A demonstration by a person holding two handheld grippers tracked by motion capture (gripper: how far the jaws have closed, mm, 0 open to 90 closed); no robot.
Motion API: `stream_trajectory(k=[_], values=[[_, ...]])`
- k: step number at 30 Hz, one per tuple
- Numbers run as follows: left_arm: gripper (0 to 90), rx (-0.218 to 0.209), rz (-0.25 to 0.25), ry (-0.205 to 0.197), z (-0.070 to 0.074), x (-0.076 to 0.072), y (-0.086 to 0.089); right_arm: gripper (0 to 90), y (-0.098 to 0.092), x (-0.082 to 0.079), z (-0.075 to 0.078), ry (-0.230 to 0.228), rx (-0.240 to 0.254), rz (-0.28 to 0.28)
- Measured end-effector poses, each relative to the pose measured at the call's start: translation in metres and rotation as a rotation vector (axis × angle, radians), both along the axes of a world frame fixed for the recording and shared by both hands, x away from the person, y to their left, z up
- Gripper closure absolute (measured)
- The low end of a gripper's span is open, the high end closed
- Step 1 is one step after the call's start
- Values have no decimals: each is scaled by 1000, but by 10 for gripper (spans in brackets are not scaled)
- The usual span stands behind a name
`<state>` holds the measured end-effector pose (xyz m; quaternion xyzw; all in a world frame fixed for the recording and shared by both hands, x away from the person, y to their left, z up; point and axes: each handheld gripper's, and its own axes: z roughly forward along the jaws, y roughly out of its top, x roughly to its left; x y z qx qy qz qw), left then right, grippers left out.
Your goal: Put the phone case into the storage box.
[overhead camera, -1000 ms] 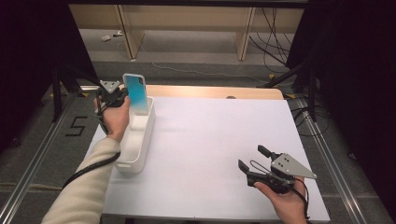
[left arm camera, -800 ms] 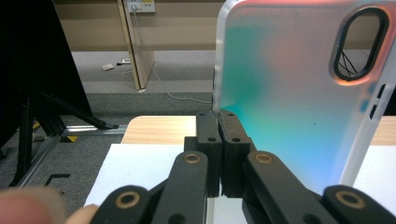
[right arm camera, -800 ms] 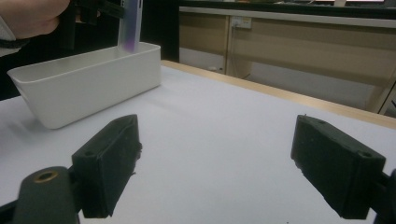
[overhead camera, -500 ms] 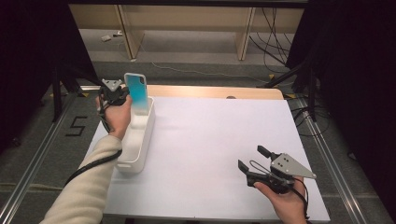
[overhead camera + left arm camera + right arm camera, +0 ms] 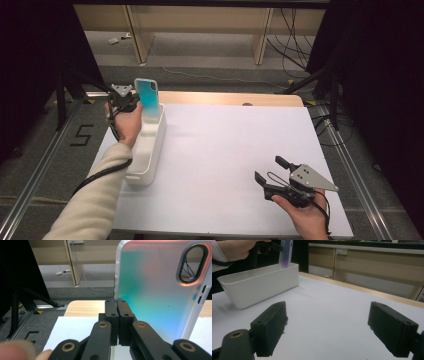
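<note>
Over the far end of a long white bin (image 5: pixel 145 150) at the left side of the counter (image 5: pixel 225 150), the left gripper (image 5: pixel 131 102) held a phone case (image 5: pixel 148 97) upright. Its jaws were pressed together on the case's left edge, pinching it, as the left gripper view showed plainly: the two black pads met on the thin rim with the phone case (image 5: pixel 160 290) rising to the right of them. The case was see-through with a teal and blue tint, its oval camera cutout at the top right in that view. In the high view its lower end dipped just inside the bin's far end, near the right wall; whether it touched the bin could not be told. The person's left hand (image 5: pixel 127 125), in a cream sleeve, wrapped the gripper from behind.

The right gripper (image 5: pixel 272 175) sat low over the near right part of the counter, well apart from the bin, held in the person's right hand (image 5: pixel 305 217), with a grey three-cornered plate on top. Its jaws were spread wide with nothing between them; the right gripper view looked between them across the white surface to the bin (image 5: pixel 259 283) and the case's lower edge above its rim.
</note>
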<state>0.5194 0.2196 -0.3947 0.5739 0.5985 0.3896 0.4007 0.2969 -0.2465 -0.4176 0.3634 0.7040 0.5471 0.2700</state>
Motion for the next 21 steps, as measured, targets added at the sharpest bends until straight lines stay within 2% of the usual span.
stream_trajectory(k=[10,13,14,17,18,21], values=[[882,-2,3,9,-3,3,-1,167,0,0,-1,2,-3,1],[883,-1,5,10,-4,4,-2,167,2,1,-2,-4,19,9],[882,1,2,14,-4,5,-2,167,0,0,-1,3,-3,1],[882,0,8,17,-4,6,-2,167,0,0,-1,7,-3,1],[882,2,3,18,-5,6,-2,167,2,1,-2,-2,21,9],[882,-3,7,23,-6,7,-3,168,2,1,-2,-3,22,9]])
